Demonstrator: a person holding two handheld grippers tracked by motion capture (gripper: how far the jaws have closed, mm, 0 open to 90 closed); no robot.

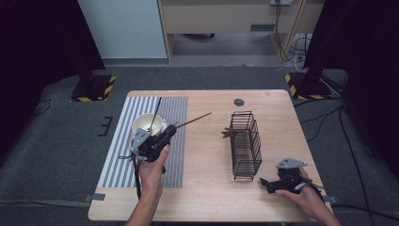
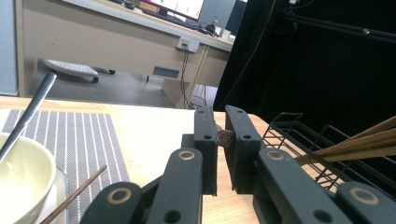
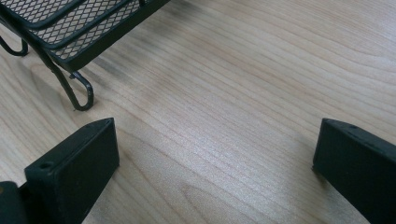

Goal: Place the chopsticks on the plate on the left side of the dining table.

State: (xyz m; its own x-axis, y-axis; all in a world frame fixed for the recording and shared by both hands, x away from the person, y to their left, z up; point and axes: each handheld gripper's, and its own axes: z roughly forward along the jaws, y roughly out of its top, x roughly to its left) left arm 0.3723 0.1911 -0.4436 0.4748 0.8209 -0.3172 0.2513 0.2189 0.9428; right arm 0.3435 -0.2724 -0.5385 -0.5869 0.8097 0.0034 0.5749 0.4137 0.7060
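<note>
My left gripper point(image 1: 171, 128) hovers over the striped placemat point(image 1: 117, 160), shut on a brown chopstick point(image 1: 193, 120) that points up and right toward the wire basket point(image 1: 245, 143). In the left gripper view the chopstick's end point(image 2: 226, 138) is pinched between the jaws of the left gripper point(image 2: 220, 116). Beside it stands a cream bowl point(image 1: 146, 123) with a dark utensil handle point(image 1: 156, 109) leaning out. Several chopsticks point(image 1: 228, 133) stick out of the basket's left side. My right gripper point(image 1: 264, 182) rests open on the table point(image 1: 207, 188) by the basket's near end, with bare wood between its jaws point(image 3: 215, 149).
A second thin stick point(image 2: 77, 193) lies by the bowl point(image 2: 18, 177) in the left gripper view. The basket's foot point(image 3: 77, 93) is just left of the right gripper. A dark round cap point(image 1: 239, 101) sits near the table's far edge.
</note>
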